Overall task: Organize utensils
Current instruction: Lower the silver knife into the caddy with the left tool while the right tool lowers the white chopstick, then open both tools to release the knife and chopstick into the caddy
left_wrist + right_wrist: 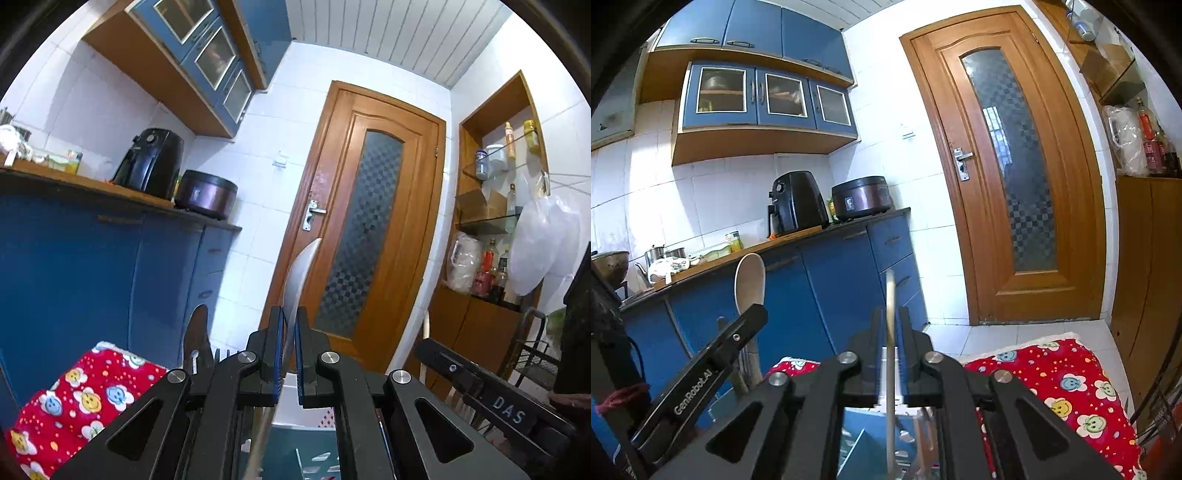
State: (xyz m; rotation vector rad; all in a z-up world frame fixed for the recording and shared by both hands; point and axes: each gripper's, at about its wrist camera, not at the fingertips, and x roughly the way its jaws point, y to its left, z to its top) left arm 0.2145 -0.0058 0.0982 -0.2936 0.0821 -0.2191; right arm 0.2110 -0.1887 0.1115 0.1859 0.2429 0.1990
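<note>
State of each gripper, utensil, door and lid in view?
Left gripper: shut on the spoon, which stands upright.
Right gripper: open, thin utensil between its jaws, not pressed.
Door: shut.
Wall cabinet doors: shut.
Rice cooker: lid closed.

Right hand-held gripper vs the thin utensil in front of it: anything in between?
Nothing visible. The thin utensil stands edge-on inside the right hand-held gripper, a bare gap to each pad, so nothing presses it. The left hand-held gripper, shut on a spoon, sits off to the side, clear of it.
</note>
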